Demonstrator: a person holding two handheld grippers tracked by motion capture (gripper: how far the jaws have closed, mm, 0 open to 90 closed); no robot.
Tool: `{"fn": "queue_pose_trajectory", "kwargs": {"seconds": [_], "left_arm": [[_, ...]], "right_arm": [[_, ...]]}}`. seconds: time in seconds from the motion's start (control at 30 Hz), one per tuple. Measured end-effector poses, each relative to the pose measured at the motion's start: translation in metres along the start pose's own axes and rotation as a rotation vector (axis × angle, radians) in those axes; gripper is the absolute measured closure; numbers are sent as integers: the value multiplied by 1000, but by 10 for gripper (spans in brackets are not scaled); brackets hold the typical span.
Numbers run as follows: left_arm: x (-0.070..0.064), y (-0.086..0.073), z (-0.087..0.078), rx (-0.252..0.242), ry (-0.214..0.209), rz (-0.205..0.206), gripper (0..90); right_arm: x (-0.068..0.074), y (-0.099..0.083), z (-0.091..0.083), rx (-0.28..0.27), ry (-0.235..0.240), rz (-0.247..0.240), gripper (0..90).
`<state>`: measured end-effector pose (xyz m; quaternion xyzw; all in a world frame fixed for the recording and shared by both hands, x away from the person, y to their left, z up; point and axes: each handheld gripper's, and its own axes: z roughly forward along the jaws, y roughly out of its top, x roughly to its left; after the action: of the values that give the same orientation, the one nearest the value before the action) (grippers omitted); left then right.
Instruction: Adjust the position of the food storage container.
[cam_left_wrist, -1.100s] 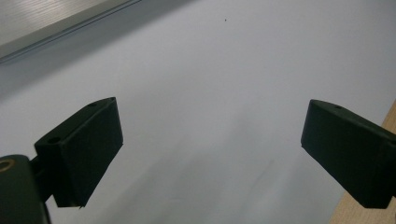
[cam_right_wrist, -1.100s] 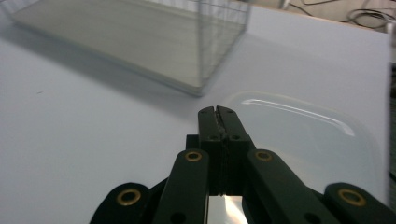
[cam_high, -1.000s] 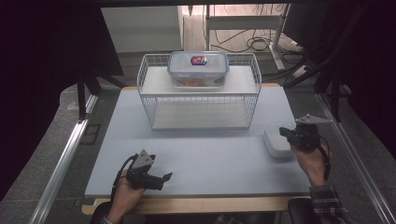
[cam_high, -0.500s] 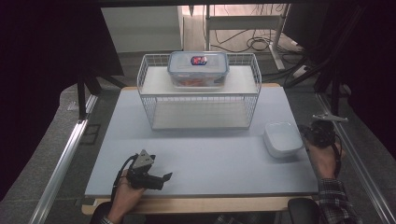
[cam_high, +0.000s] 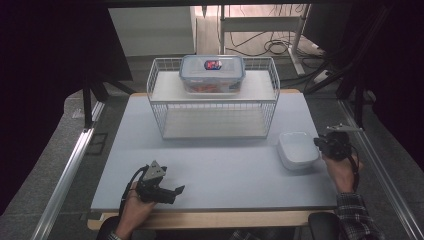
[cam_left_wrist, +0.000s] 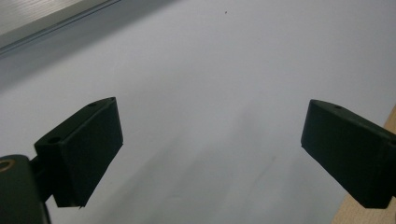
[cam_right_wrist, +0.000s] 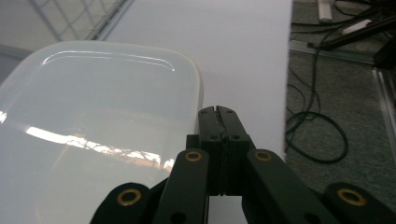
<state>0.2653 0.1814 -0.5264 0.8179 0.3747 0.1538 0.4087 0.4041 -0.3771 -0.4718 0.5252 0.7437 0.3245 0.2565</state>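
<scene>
One red-blue label (cam_high: 213, 64), unreadable, container lid (cam_high: 212, 66)

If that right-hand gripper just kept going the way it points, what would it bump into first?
Probably nothing: the right gripper, jaws shut, points past the white container's corner, over bare table. It might just graze that corner; depth is unclear.

White rounded-rectangle container (cam_high: 297, 148), lying flat near table's right edge, just right of the wire rack's front corner
</scene>
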Motion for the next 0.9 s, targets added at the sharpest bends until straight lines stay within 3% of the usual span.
{"fn": "queue_pose_trajectory", "kwargs": {"seconds": [0.5,0.63,0.67,0.73,0.77,0.9], "left_arm": [[-1,0,1,6,-1,2,51],[-1,0,1,6,-2,3,51],[-1,0,1,7,-2,4,51],[-1,0,1,7,-3,4,51],[-1,0,1,8,-4,4,51],[-1,0,1,12,-4,11,51]], "right_arm": [[52,4,5,19,164,-80,893],[72,4,7,31,222,-100,893],[83,5,7,35,250,-117,893],[89,5,8,36,264,-127,892],[101,6,9,36,289,-145,892],[116,7,11,40,326,-163,892]]}}
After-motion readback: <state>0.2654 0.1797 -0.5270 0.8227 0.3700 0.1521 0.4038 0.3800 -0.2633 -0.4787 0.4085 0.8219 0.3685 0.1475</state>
